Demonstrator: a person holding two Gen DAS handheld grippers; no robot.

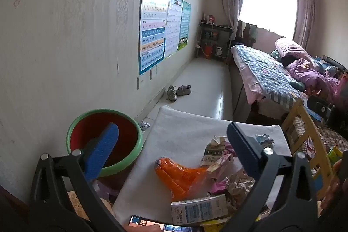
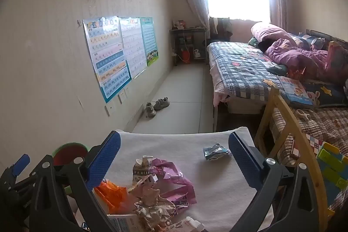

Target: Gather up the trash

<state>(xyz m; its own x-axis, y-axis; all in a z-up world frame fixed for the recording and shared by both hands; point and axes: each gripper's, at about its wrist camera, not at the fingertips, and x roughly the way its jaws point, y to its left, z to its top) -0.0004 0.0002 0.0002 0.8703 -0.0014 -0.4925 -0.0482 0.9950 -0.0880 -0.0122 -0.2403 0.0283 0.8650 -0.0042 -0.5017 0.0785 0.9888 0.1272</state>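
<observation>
Red bin (image 1: pixel 104 140) with green rim left of counter (image 1: pixel 187 129), seemingly empty. Trash (image 2: pixel 152 190) heaped on counter beside bin. Both fingers (image 1: pixel 102 149) (image 2: pixel 104 160) wide open, holding nothing.

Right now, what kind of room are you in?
Probably a child's bedroom: a bed with a quilt, learning posters on the wall, and shoes on the floor.
</observation>
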